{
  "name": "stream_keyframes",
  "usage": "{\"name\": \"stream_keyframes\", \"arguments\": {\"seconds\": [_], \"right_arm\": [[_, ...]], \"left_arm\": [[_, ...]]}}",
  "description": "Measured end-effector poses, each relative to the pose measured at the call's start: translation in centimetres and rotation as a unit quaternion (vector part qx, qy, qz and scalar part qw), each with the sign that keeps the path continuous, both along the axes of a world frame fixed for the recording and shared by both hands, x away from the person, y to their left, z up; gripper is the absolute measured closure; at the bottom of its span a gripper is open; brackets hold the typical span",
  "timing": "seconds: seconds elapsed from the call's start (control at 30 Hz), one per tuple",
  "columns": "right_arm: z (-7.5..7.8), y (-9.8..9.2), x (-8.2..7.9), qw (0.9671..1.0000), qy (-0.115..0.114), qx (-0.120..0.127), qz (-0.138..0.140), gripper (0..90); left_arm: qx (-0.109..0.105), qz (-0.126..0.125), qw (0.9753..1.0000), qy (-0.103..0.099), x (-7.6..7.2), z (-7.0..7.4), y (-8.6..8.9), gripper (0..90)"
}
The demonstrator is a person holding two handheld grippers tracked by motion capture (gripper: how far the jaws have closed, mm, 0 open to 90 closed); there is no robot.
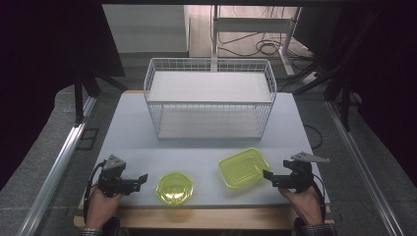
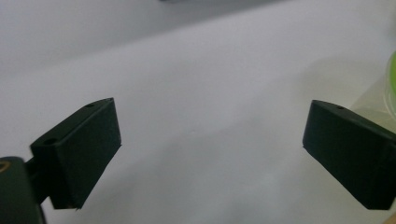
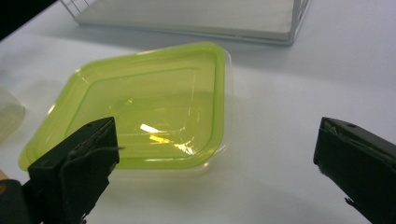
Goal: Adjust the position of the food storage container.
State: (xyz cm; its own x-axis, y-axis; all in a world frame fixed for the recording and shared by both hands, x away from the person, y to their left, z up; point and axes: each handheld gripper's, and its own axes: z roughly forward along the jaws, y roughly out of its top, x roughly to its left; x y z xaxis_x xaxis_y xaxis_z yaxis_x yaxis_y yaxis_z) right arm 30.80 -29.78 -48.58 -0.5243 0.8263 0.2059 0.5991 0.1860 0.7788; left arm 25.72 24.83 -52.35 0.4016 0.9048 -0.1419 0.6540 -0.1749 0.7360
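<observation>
The left gripper sits near the table's front left corner, held in the person's left hand, its jaws spread wide with bare tabletop between them in the left gripper view. The right gripper is at the front right, held in the right hand, jaws also wide apart and holding nothing.

Just ahead of the right gripper lies a square container of translucent yellow-green plastic with rounded corners, a raised rim, stepped square ridges inside and bright glints on its base; a clear layer shows under its edge. In the right gripper view its near corner sits behind the left jaw. To its left, well apart from it and just beside the left gripper, rests a round bowl of the same yellow-green plastic, with a faceted rim.

Both stand on the white table. Behind them, mid-table, is a white wire basket with two flat white shelves.
</observation>
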Motion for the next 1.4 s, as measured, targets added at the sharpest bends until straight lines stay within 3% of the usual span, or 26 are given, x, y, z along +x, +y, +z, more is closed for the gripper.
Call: {"name": "stream_keyframes", "arguments": {"seconds": [0.1, 0.33, 0.57, 0.77, 0.87, 1.07, 1.23, 1.4], "right_arm": [[-0.1, 0.1, 0.0, 0.9999, 0.002, -0.012, -0.004, 3.2], [-0.1, 0.5, -0.2, 0.9997, -0.005, -0.023, -0.003, 8.9], [-0.1, 0.9, -0.2, 0.9994, -0.012, -0.033, 0.003, 10.4], [-0.2, 1.3, -0.2, 0.9990, -0.021, -0.040, 0.007, 10.6], [-0.1, 1.5, -0.3, 0.9989, -0.025, -0.040, 0.007, 10.7], [0.0, 1.8, -0.4, 0.9983, -0.034, -0.047, 0.006, 11.0], [0.0, 1.7, -0.4, 0.9980, -0.035, -0.052, 0.005, 11.0], [-0.1, 1.9, -0.5, 0.9976, -0.036, -0.058, 0.008, 11.1]], "left_arm": [[0.012, -0.003, 0.9999, -0.004, 0.0, 0.0, -0.2, 1.1], [-0.001, -0.010, 0.9998, -0.019, -0.4, 0.8, -0.2, 5.0], [0.011, -0.034, 0.9990, -0.027, -1.0, 1.4, -0.5, 21.1], [-0.006, -0.054, 0.9976, -0.042, -1.6, 2.8, -0.8, 39.0], [-0.002, -0.065, 0.9967, -0.048, -1.9, 3.6, -1.5, 47.1], [0.001, -0.094, 0.9936, -0.063, -2.8, 5.1, -3.3, 67.4], [-0.007, -0.129, 0.9900, -0.056, -3.2, 5.6, -5.2, 83.4], [-0.007, -0.161, 0.9854, -0.054, -3.6, 5.7, -7.0, 89.9]]}}
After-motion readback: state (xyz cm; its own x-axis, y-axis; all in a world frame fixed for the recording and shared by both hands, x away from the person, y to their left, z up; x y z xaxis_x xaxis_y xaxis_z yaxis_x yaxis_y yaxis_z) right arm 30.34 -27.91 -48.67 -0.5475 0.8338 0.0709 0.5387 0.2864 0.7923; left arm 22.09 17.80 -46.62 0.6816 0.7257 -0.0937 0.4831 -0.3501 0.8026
